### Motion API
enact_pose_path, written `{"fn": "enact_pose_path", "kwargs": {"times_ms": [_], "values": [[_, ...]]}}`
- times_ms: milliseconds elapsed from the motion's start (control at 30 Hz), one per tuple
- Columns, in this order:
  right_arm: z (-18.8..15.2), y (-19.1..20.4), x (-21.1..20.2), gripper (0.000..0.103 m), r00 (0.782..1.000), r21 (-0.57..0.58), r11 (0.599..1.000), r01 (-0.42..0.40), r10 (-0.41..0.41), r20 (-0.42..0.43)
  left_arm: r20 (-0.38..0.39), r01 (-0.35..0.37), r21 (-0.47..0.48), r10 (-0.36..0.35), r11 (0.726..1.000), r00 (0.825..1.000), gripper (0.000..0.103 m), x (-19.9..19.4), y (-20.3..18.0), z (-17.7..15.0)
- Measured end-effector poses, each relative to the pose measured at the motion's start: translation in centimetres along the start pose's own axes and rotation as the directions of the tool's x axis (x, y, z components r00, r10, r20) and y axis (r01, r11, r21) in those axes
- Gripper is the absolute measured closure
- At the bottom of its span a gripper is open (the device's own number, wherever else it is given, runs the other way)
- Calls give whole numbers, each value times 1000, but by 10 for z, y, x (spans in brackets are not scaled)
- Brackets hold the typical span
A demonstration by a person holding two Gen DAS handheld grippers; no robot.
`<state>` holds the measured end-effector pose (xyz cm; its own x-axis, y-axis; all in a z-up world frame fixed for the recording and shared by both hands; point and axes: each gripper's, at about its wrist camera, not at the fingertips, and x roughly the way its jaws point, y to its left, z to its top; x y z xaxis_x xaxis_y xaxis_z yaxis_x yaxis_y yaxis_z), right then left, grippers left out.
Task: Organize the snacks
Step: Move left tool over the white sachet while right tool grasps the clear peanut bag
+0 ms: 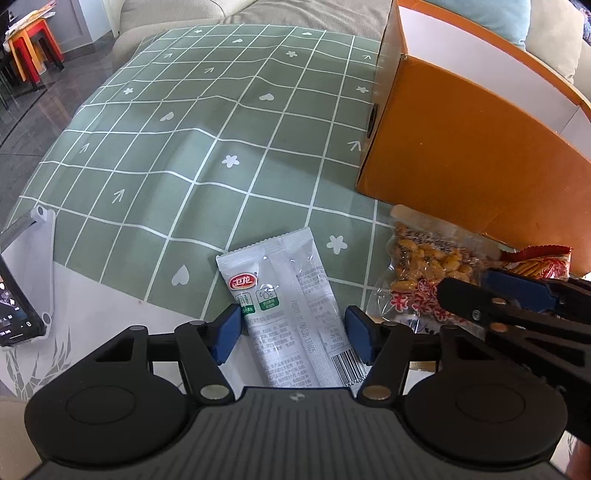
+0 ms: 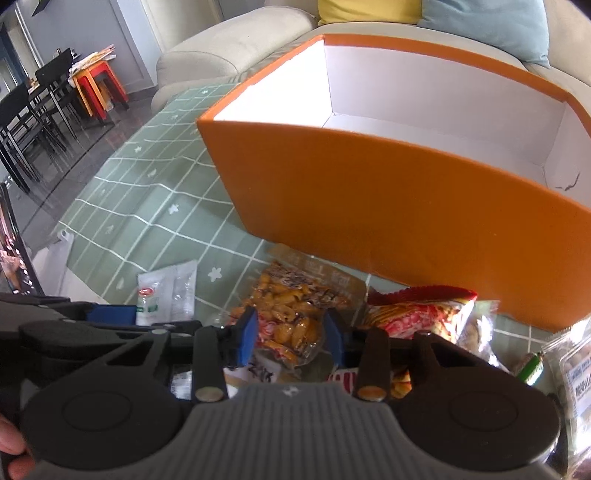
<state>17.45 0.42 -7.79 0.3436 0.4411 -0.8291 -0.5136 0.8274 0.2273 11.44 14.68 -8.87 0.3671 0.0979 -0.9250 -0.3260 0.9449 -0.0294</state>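
Observation:
A white snack packet [image 1: 291, 306] lies on the table between the open jaws of my left gripper [image 1: 291, 332]; the blue pads stand beside its edges without squeezing. It also shows in the right wrist view [image 2: 166, 295]. A clear bag of yellow snacks [image 2: 291, 314] lies between the jaws of my right gripper [image 2: 291, 339], which is open around it. The same bag shows in the left wrist view [image 1: 424, 273]. A red-and-yellow bag [image 2: 417, 310] lies to its right. The orange box [image 2: 406, 206] with a white inside stands open behind the snacks.
A green checked cloth [image 1: 203, 147] covers the table. A phone on a white stand [image 1: 22, 295] sits at the left edge. More packets [image 2: 572, 376] lie at the far right. A sofa with cushions [image 2: 480, 18] is behind the box.

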Motion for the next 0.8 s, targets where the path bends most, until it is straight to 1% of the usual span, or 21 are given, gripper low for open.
{"fn": "enact_pose_path", "kwargs": {"times_ms": [100, 267, 367, 467, 600, 633, 667, 700, 733, 767, 800], "values": [[1, -5, 6, 59, 1000, 20, 1000, -10, 10, 2, 8, 8, -7, -8, 1000, 1000, 34, 0, 2, 1], [3, -14, 8, 40, 1000, 49, 999, -4, 6, -25, 17, 10, -13, -10, 1000, 1000, 34, 0, 4, 0], [4, -18, 8, 34, 999, 63, 998, -2, 5, -45, 20, 6, -6, -6, 1000, 1000, 34, 0, 3, -1], [4, -20, 7, 29, 998, 79, 997, 2, 2, -61, 22, 4, 0, -4, 1000, 1000, 34, 0, 2, -2], [3, -20, 8, 27, 998, 78, 997, 3, 2, -63, 25, 2, 8, -3, 1000, 1000, 34, 0, 1, -2], [3, -20, 7, 31, 998, 76, 997, 1, 3, -62, 27, 6, 16, -7, 1000, 1000, 34, 0, 0, -3], [3, -19, 6, 40, 998, 75, 997, -5, 9, -57, 28, 12, 25, -12, 1000, 1000, 34, 0, -2, -3], [3, -19, 5, 47, 999, 78, 997, -18, 22, -50, 29, 17, 36, -18, 999, 999, 34, 0, -4, -4], [3, -19, 3, 62, 998, 88, 995, -40, 44, -44, 31, 18, 46, -20, 999, 999, 35, 0, -6, -5], [4, -19, 1, 70, 998, 97, 994, -51, 56, -42, 35, 13, 54, -15, 998, 999, 35, 0, -8, -5], [3, -18, 0, 76, 998, 96, 994, -42, 46, -36, 36, 11, 60, -13, 998, 999, 36, 0, -9, -6]]}}
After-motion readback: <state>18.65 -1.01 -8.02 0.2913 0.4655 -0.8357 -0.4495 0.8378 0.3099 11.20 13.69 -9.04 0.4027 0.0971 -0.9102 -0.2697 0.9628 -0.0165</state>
